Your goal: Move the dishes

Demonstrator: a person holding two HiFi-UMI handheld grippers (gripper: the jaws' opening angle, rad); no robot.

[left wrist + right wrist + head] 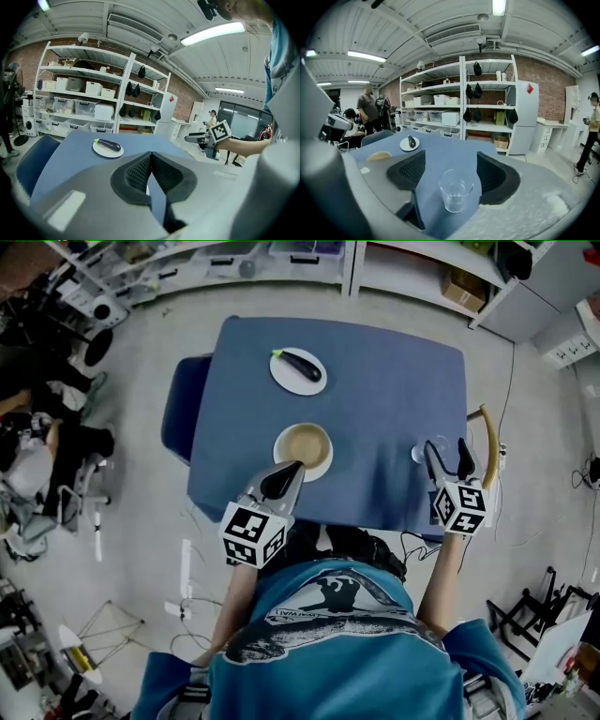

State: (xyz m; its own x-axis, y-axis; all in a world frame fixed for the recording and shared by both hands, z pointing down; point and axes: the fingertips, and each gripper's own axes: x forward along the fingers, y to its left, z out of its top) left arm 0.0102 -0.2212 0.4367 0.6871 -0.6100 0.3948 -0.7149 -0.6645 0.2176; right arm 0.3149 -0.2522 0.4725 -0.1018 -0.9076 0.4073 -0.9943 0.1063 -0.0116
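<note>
Head view is offering little to read: the cubes on both grippers are carrying only black-and-white square markers, and the print on the person's shirt is too small to make out (the red diamond sticker on the white cabinet, in the right gripper view, is no clearer).

On the blue table a tan bowl is sitting on the near plate. The left gripper is hanging with its tip over the bowl's near rim. In the left gripper view its jaws are standing closed, pads meeting at the tip of the left gripper, with nothing clearly between them (a thin white sliver is showing low in the slit, but what it is cannot be told).

The far plate is lying well beyond the bowl, with an eggplant on it.

Near the table's right edge, the right gripper is standing wide open. A clear glass is standing upright on the table between its jaws, apart from both pads. In the head view the glass is showing beside the left jaw of that gripper.
</note>
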